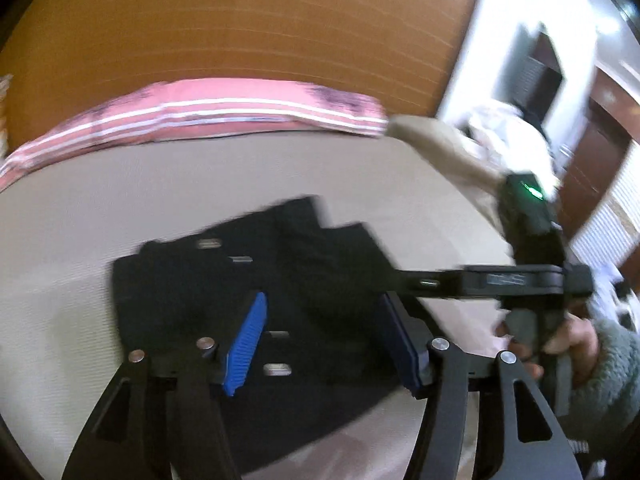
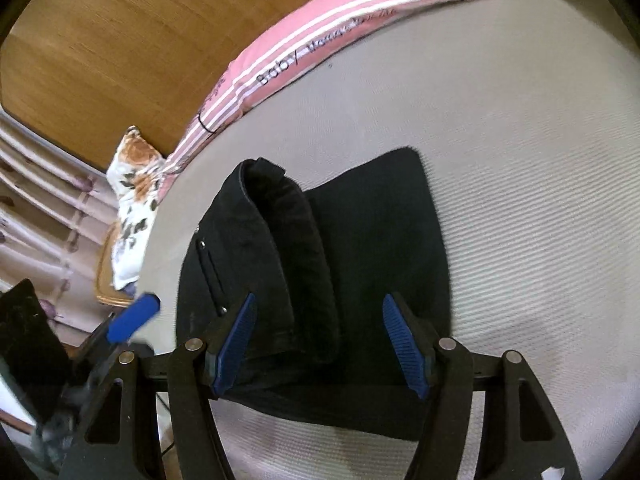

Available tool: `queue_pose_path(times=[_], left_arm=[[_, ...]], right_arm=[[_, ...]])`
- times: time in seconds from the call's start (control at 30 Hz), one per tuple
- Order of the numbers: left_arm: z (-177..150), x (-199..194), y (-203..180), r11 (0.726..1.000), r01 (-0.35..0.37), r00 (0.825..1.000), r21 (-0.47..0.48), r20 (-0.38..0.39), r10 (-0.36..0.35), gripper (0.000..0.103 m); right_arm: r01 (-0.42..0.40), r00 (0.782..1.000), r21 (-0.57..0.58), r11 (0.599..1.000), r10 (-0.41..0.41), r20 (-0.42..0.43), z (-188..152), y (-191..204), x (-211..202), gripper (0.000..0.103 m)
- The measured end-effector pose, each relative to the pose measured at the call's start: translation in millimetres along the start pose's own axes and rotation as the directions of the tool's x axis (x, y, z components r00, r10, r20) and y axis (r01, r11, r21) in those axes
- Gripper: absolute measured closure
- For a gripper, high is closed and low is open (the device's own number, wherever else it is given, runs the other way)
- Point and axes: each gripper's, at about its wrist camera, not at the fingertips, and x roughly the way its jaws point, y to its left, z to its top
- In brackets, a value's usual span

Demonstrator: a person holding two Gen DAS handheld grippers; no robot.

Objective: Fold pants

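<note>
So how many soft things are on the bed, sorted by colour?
Black: 1, the folded pants
Pink with white stripes: 1, the long pillow along the bed's far edge
White with orange flowers: 1, the flowery cushion at the bed's corner
Total: 3

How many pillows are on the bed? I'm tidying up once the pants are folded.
2 visible: a pink striped pillow lying along the wooden headboard, and a floral pillow at the bed's left edge beside it. Others may lie out of view.
</note>
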Motion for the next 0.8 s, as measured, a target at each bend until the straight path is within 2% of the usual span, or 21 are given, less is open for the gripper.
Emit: queue_pose_path(times=[0.17, 0.3, 0.43, 0.63, 0.8], left_arm=[[0, 1, 55, 0.980, -0.147, 0.989, -0.136, -0.035, 0.144, 0.043], [-9, 13, 78, 0.962, -0.222, 0.974, -0.160, -0.073, 0.213, 0.043], [-21, 30, 87, 0.960, -0.222, 0.972, -0.171, -0.122, 0.203, 0.043], [-23, 50, 69, 0.971, -0.227, 0.967, -0.080, -0.136, 0.215, 0.043], [-25, 54, 69, 0.972, -0.222, 0.968, -0.076, -0.134, 0.210, 0.042]], right_arm=[[-0.019, 0.999, -0.047, 0.999, 0.017, -0.045, 9, 3, 13, 0.039], [-0.036, 0.996, -0.079, 0.996, 0.029, -0.086, 16, 3, 28, 0.039], [-0.052, 0.992, -0.080, 0.995, 0.043, -0.115, 22, -2, 44, 0.039], [-0.113, 0.988, -0.109, 0.988, 0.100, -0.120, 35, -6, 54, 0.039], [-0.184, 0.976, -0.129, 0.975, 0.165, -0.139, 46, -2, 67, 0.039]])
